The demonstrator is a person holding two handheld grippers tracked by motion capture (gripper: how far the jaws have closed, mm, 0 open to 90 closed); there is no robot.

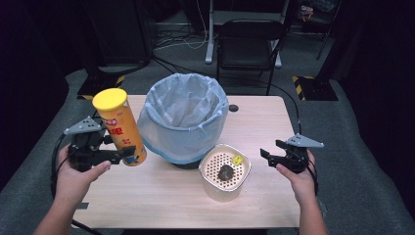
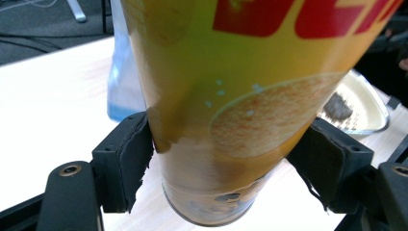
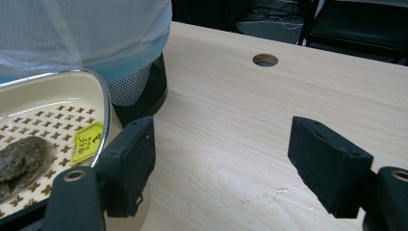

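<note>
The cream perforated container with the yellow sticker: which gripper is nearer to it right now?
Right. The right gripper hangs open just beside the cream container, jaws apart. The left gripper is across the table, shut on the yellow chip can.

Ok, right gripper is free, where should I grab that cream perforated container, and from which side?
Take the cream container by its near right rim, coming in from the right where the right gripper already hangs open beside it. The wall is thin and upright, so one jaw could probably go inside and one outside. The trash bin crowds its far left, and the dark lump sits mid-tray, away from the rim.
</note>
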